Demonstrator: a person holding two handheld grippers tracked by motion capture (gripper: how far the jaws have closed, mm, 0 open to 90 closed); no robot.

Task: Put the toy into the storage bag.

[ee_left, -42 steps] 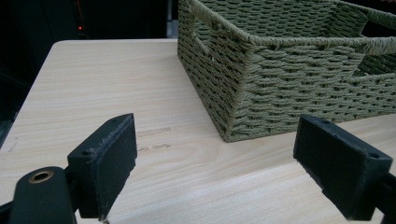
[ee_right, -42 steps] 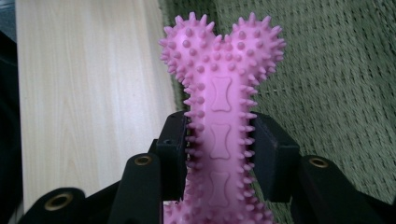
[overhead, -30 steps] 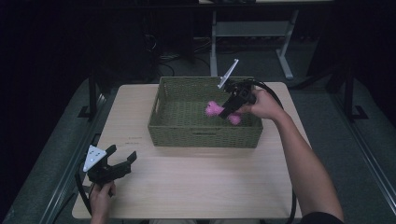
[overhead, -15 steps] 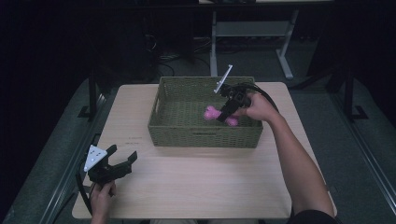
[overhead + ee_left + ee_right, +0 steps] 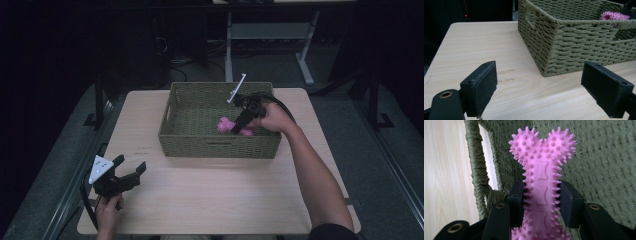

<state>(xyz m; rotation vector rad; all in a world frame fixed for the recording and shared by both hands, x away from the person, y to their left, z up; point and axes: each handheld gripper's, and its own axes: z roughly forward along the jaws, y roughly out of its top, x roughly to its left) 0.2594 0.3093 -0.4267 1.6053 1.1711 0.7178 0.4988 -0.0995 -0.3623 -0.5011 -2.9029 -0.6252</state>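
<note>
Pale wood forms the table point(image 5: 210, 195), which sits in a dark room and takes up most of the high view. On its far half stands a green woven basket point(image 5: 220, 145), rectangular, with a handle slot cut into its near wall and another into its left wall. A person's right forearm reaches in from the lower right corner and crosses the table to the basket's right end. That hand holds the right gripper point(image 5: 239, 125), angled down into the basket near its right wall, with a cable looping off behind it. Its jaws are closed on the shaft of a pink spiky bone-shaped toy point(image 5: 542, 173); in the right gripper view the toy's knobbed end stands up beyond the pads, with the basket's woven wall close behind and its rim at the left. From above, the toy point(image 5: 227, 125) shows as a pink patch inside the basket, right of centre. The left gripper point(image 5: 129, 172) rests in the person's left hand over the table's near left corner, well apart from the basket. Its jaws stand wide apart and hold nothing; in its own view they frame the basket's near corner.
</note>
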